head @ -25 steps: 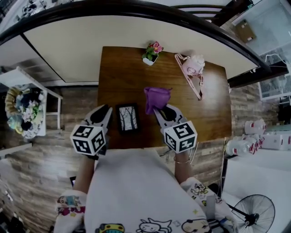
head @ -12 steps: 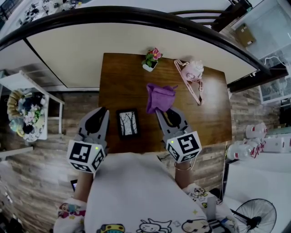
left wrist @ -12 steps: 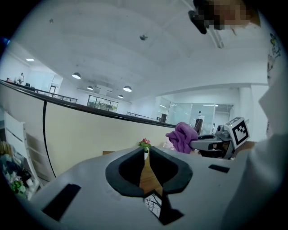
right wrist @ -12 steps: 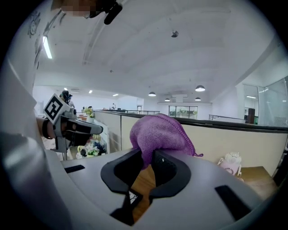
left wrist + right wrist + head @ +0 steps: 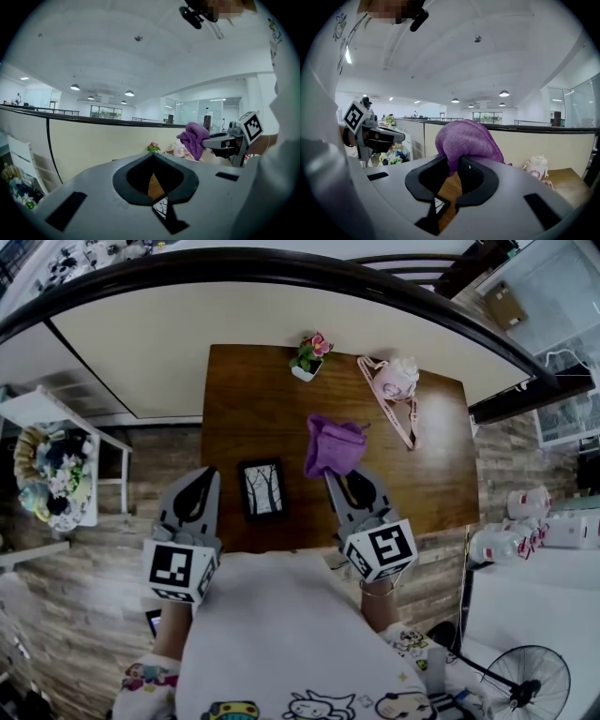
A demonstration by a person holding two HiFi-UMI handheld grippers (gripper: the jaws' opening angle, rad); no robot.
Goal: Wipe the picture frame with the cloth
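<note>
**Cloth gripped, frame not yet touched**

The left claw point(image 5: 201, 476) is closed on nothing, its tips together, and it hangs above the counter's point(image 5: 431, 474) near edge. The right claw point(image 5: 337, 474) is clamped on the purple cloth point(image 5: 333, 446), which bunches out just past its tips. The frame point(image 5: 262, 489) sits on the counter between the two claws, nearer the left one and touching neither. Wiping looks still to begin. The right claw should come down and across toward the left one, so that the soft bunch, not the hard tips, meets the glass. The frame is probably light and may slide, so the left claw should brace its near edge. Light, overlapping strokes running away from the claws would suit. A small plant point(image 5: 310, 353) stands well beyond both claws, clear of the work.
</note>
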